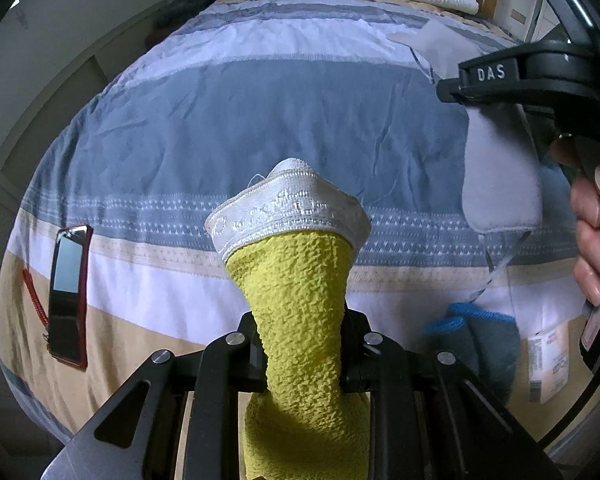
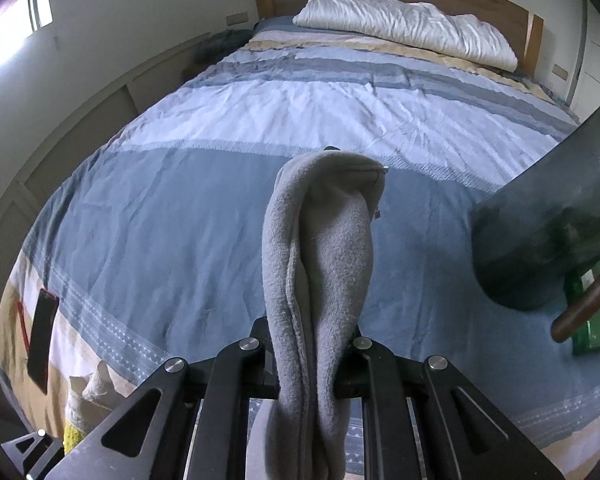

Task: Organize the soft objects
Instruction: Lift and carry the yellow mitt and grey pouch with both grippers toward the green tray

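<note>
While right gripper [image 1: 456,92] reads "DAS" | jaws clamp grey sock [image 2: 320,264] | left jaws clamp yellow sock [image 1: 300,320]

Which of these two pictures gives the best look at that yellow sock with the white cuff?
The left wrist view: the yellow sock fills the middle, pinched in the left claw, white cuff fully visible. The right wrist view catches only a scrap of it at the bottom left corner.

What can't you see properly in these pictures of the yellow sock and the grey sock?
- Yellow sock: its lower end runs behind the left gripper and off the bottom edge, left wrist view.
- Grey sock: its lower end is hidden the same way by the right gripper, right wrist view.
- White label: print too small to read.
</note>
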A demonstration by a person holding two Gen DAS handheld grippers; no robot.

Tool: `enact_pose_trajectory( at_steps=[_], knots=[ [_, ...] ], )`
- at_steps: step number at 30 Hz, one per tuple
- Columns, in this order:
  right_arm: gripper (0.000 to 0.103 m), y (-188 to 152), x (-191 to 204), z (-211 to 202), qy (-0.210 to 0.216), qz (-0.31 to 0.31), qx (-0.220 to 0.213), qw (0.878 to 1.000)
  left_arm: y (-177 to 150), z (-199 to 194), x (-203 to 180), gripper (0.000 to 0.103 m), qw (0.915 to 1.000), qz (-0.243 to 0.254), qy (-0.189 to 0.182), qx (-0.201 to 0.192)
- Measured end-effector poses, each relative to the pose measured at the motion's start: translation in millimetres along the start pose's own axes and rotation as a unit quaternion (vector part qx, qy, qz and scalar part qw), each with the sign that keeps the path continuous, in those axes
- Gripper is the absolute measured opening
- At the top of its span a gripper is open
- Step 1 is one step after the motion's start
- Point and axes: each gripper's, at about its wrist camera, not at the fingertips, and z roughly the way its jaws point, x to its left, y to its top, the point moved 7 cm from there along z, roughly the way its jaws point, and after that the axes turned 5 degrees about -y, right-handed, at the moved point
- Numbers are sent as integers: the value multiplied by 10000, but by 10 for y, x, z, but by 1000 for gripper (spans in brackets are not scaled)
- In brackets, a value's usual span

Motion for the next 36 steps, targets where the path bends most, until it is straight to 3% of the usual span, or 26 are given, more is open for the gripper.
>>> enact_pose_trajectory(
  at_steps=[18,36],
  knots=[
    [13,-10,-334,-675,284,-43,-107,9995,336,-441,-216,19,9995,-29,229,-196],
    [13,-562,-659,-1257,446,-224,75,9987,400,-669,-477,20,9989,17,432,-184]
  ],
)
